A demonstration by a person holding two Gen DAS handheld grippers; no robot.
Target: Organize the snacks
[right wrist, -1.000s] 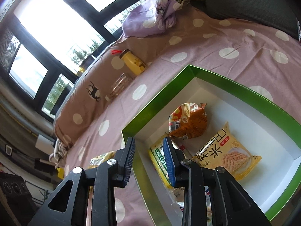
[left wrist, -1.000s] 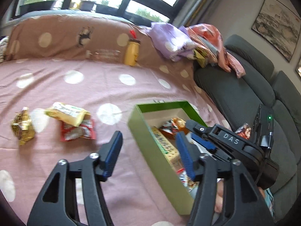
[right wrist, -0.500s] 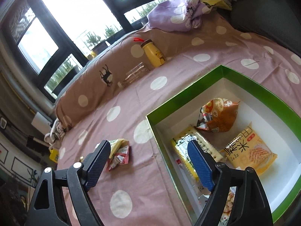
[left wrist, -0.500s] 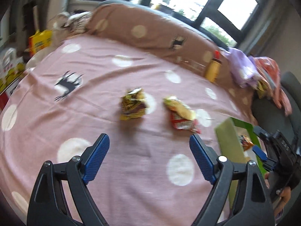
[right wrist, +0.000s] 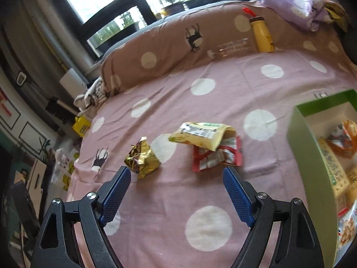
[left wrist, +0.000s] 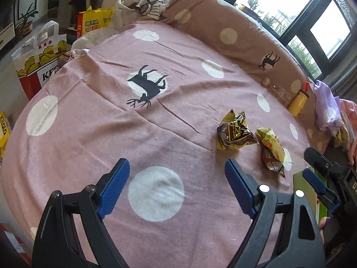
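Observation:
Three loose snacks lie on the pink polka-dot cloth: a crumpled gold-brown packet, and a yellow packet lying over a red packet. My left gripper stands open over bare cloth, short and left of the snacks. My right gripper is open too, just short of the packets, nothing between its fingers; it also shows in the left wrist view at the right edge. The green box at the right holds several snack packs.
A yellow bottle and a clear bottle lie against the brown cushion at the back. A lilac bundle sits at the far right. Bags, among them a red and white one, stand beyond the cloth's left edge.
Both grippers have opened wide and swung left, away from the green box and towards the loose snacks. The box has slid to the right edge of both views.

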